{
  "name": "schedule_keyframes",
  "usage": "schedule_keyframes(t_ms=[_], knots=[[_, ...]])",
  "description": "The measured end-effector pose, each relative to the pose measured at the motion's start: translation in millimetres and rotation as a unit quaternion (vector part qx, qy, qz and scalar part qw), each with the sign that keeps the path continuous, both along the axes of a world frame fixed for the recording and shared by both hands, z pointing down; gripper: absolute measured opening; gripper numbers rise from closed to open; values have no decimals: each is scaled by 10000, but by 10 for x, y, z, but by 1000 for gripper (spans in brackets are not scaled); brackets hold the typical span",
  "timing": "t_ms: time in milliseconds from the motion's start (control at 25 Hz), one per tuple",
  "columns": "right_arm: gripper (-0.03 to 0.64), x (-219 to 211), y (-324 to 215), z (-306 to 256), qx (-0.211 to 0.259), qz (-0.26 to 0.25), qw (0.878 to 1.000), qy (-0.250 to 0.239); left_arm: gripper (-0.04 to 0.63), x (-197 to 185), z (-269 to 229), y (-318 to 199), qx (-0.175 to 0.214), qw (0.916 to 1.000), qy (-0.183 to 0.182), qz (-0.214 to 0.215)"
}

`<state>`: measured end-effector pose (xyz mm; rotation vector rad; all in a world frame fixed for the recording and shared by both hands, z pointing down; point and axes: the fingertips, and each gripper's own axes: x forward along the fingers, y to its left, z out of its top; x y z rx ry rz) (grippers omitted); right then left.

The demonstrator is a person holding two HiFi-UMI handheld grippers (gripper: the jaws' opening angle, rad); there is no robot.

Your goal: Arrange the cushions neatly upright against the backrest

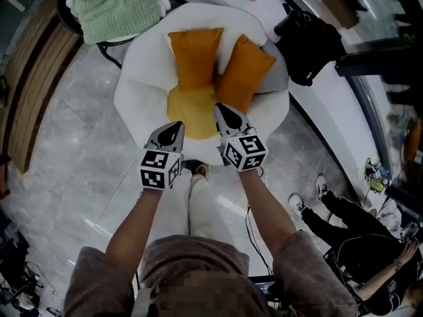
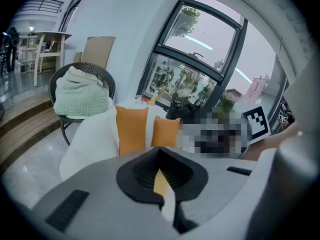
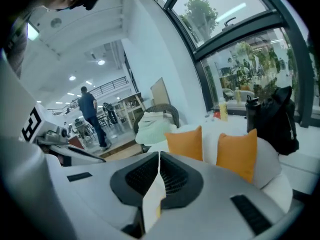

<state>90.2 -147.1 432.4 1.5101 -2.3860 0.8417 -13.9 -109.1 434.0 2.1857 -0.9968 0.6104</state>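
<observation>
Yellow marks the odd one: the yellow cushion (image 1: 192,113) lies flat on the chair (image 1: 135,91) at mid-frame, below two orange cushions (image 1: 195,57) propped on the backrest. The left gripper (image 1: 176,127) and right gripper (image 1: 221,108) pinch its edges, jaws nearly together on the fabric, likely to stand it up. Only the head view shows it whole. The gripper views show just a yellow sliver, but also the orange pair upright.

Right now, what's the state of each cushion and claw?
left orange cushion: upright against the backrest.
right orange cushion: upright against it, turned at an angle.
yellow cushion: lying flat in front of both.
left claw: shut on yellow cushion's front corner.
right claw: shut on yellow cushion's right edge.
</observation>
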Motion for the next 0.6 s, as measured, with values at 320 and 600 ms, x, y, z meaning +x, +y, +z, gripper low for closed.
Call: schedule_keyframes(t_ms=[320, 600], knots=[[26, -173, 620, -1412, 355, -508, 9979, -169, 5, 44, -1309, 314, 287, 9989, 210, 300], [26, -358, 1268, -2403, 804, -949, 9916, -366, 5, 66, -2311, 648, 869, 9927, 492, 676]])
